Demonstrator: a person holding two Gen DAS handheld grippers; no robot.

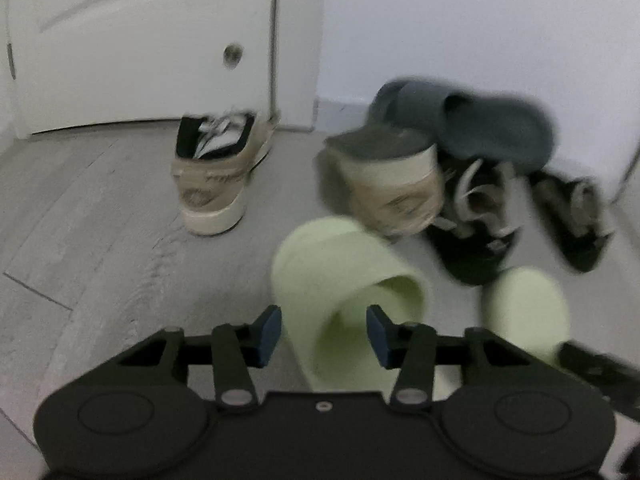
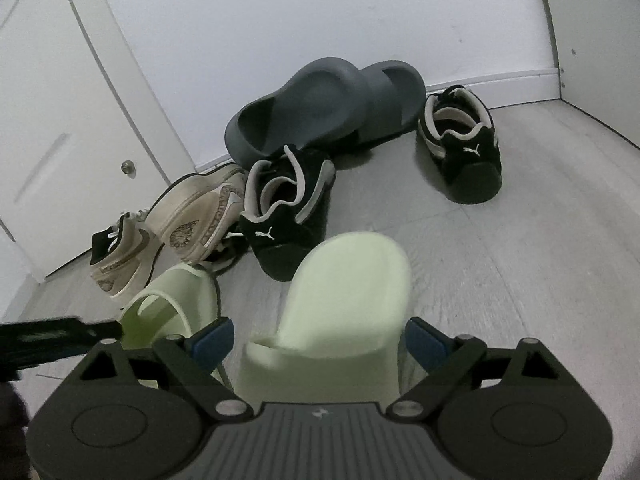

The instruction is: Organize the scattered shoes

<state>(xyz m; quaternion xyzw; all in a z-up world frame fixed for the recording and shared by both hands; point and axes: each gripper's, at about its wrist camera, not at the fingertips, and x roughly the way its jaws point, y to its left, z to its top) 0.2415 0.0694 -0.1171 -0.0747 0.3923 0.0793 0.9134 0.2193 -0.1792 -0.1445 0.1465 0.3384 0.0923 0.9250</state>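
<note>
In the left wrist view my left gripper [image 1: 323,336] is open, and a pale green slide [image 1: 340,280] lies on the floor between its blue pads [image 1: 268,336]. A second green slide [image 1: 524,312] lies to the right. In the right wrist view my right gripper [image 2: 320,342] is wide open around that second green slide [image 2: 340,304], with small gaps at both pads. The first green slide [image 2: 172,308] lies left of it, with the left gripper's black tip [image 2: 80,330] at its edge.
Ahead lie two beige sneakers [image 2: 120,256] [image 2: 200,212], two black sneakers [image 2: 288,216] [image 2: 464,148] and a pair of dark grey slides [image 2: 320,104] against the white wall. A white door [image 1: 140,40] stands at the left. The grey floor [image 2: 500,260] is bare on the right.
</note>
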